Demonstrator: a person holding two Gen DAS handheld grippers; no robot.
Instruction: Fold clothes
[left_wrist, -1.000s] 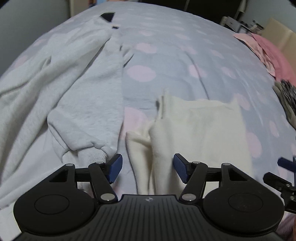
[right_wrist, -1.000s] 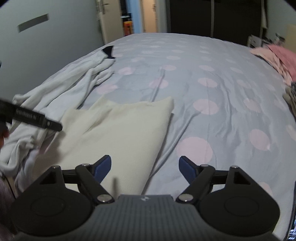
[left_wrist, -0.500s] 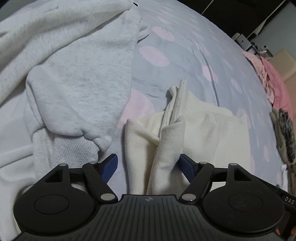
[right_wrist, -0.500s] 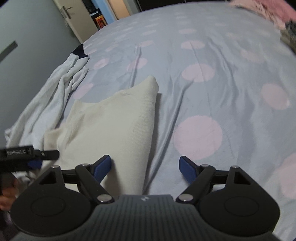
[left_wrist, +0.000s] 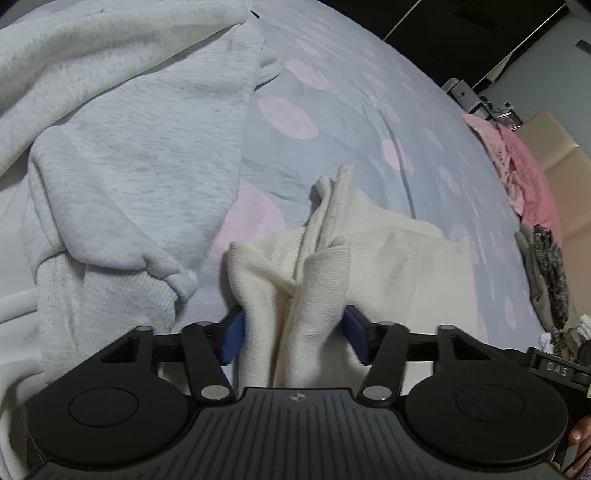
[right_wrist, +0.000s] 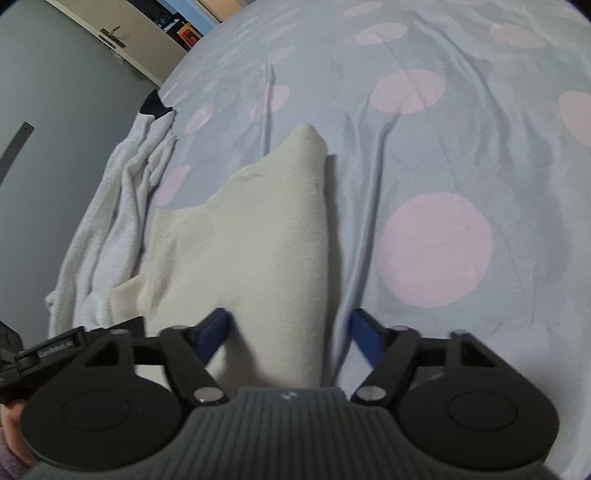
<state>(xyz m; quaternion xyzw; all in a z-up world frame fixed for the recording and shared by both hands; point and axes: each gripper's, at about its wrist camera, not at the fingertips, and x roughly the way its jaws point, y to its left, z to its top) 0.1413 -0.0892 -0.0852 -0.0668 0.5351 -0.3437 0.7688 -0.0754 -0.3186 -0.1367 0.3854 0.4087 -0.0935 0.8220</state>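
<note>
Lying on the dotted bedspread (left_wrist: 332, 122) are two garments close at hand: one cream top (left_wrist: 388, 258) and one grey sweatshirt (left_wrist: 140, 158) just beside it on the left. The left gripper (left_wrist: 293, 334) has its blue pads pressed against a bunched fold of the cream top; a second ago those pads stood clear of the cloth. The right gripper (right_wrist: 290, 332) stands wide, straddling the top's near edge without clamping it, whereas earlier the cloth lay off to its left. Only the left wrist view shows the pink clothes (left_wrist: 524, 173) piled at the far edge; only the right wrist view shows the door (right_wrist: 122, 40).
</note>
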